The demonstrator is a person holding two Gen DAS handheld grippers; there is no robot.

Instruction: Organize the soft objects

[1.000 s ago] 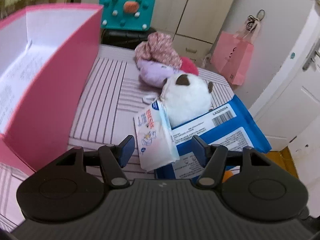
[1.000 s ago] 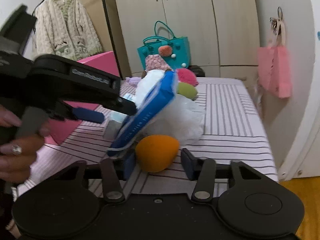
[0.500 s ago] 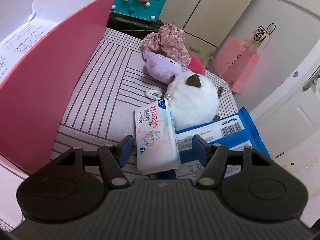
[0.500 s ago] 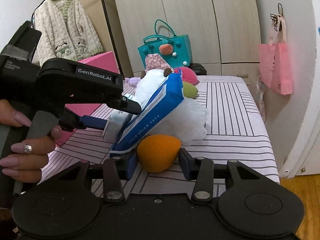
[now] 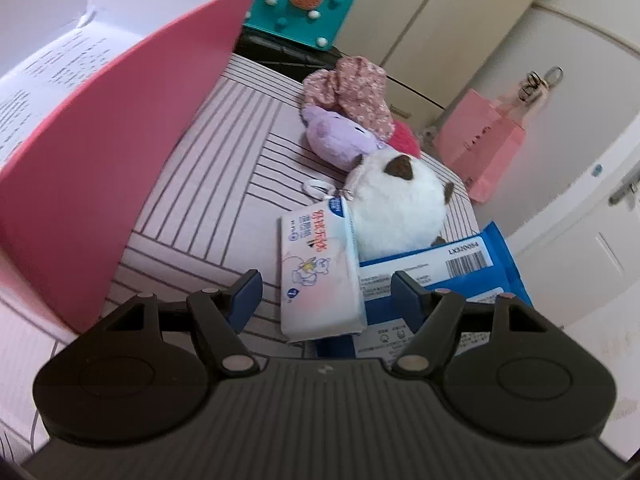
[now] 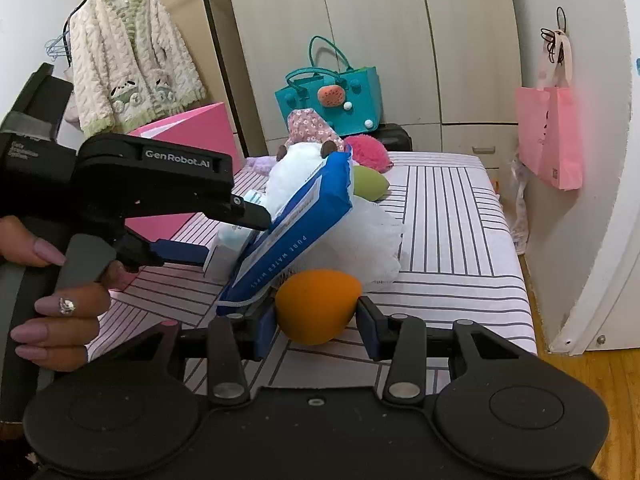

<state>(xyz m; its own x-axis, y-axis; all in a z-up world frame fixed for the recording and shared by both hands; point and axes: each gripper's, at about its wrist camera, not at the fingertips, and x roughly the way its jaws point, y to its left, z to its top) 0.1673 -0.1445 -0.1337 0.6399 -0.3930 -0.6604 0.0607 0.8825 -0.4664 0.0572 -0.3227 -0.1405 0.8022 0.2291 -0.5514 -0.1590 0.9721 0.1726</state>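
Left gripper (image 5: 326, 290): the fingers (image 5: 247, 286) stand wide and have just been opening. A white tissue pack (image 5: 320, 268) lies between them, clear of both pads; the right finger overlaps the blue wipes pack (image 5: 472, 264), though contact cannot be confirmed.

Right gripper (image 6: 316, 322): the fingers (image 6: 370, 326) are partly closed, one on each side of the orange sponge (image 6: 316, 304), pressing its flanks. The sponge rests on the striped surface (image 6: 448, 216).

Beyond the left fingers lie a white plush (image 5: 396, 204), a lilac plush (image 5: 336, 140) and a floral fabric item (image 5: 352, 92). A pink box (image 5: 100, 120) stands open to their left.
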